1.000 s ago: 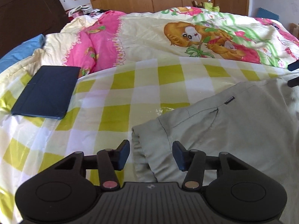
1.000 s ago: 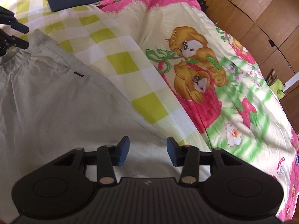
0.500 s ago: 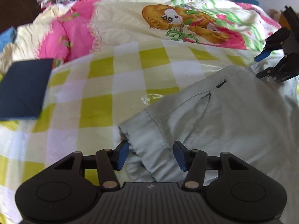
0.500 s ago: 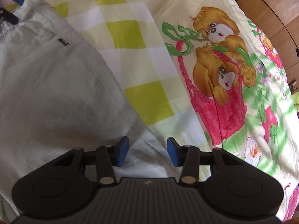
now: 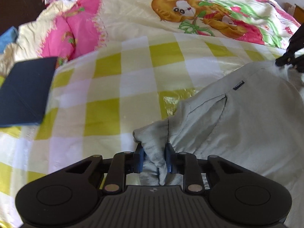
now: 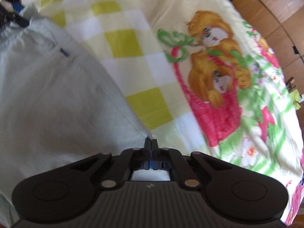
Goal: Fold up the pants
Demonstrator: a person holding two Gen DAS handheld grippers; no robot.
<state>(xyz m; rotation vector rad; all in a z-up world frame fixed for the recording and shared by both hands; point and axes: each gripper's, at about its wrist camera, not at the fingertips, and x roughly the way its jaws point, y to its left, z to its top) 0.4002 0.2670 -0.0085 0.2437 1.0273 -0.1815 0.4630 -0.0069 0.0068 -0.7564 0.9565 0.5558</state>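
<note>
You are at the grasp that starts a fold: both ends of one edge of the pants (image 5: 247, 125) are pinched, and nothing is folded over yet. The pants lie spread on the bed (image 5: 133, 87), on its yellow-and-white checked cover, with the cartoon quilt (image 5: 199, 20) beyond them and a dark blue flat case (image 5: 24, 93) well off to their left side. They are pale grey-green, thin and a little wrinkled, with a slanted pocket opening and a small dark label just past it.

Your left gripper (image 5: 153, 158) has its jaws partly closed on a bunched wad of the waistband corner, the cloth filling the gap. Your right gripper (image 6: 150, 146) has its jaws pressed together on a thin edge of the pants farther down the same side.

Next, I judge, you should lift both grips together, keep the edge taut between them, and carry it across the pants. The bulky left bunch may slip or drag unevenly.
</note>
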